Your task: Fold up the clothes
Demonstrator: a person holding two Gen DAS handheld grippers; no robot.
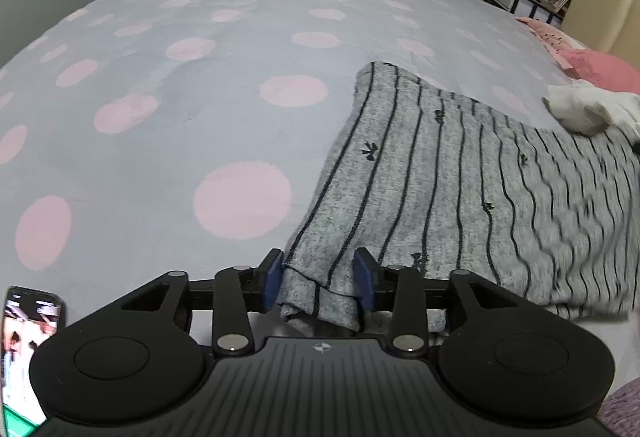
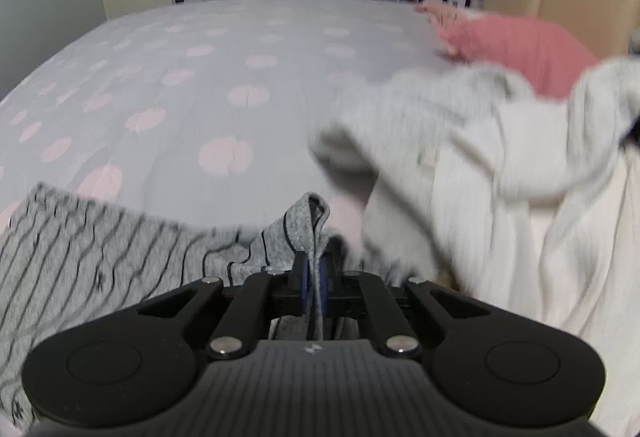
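Garment: grey striped top (image 1: 460,173), spread over the bed's (image 1: 200,77) near right portion, close to the near edge.
Left gripper (image 1: 319,283): fingers part-way apart, a bunched corner of the top between them; whether pinched or merely resting, cannot tell.
Right gripper (image 2: 313,275): fingers together, clamped on a raised edge of the top.
Neighbours: white garment (image 2: 500,173) heaped beside the top toward the bed's right edge; pink pillow (image 2: 520,45) at the far right corner.
Step in hand: likely lifting two corners for a fold.
Next move: probably carrying both corners across the body evenly, keeping clear of the white heap.
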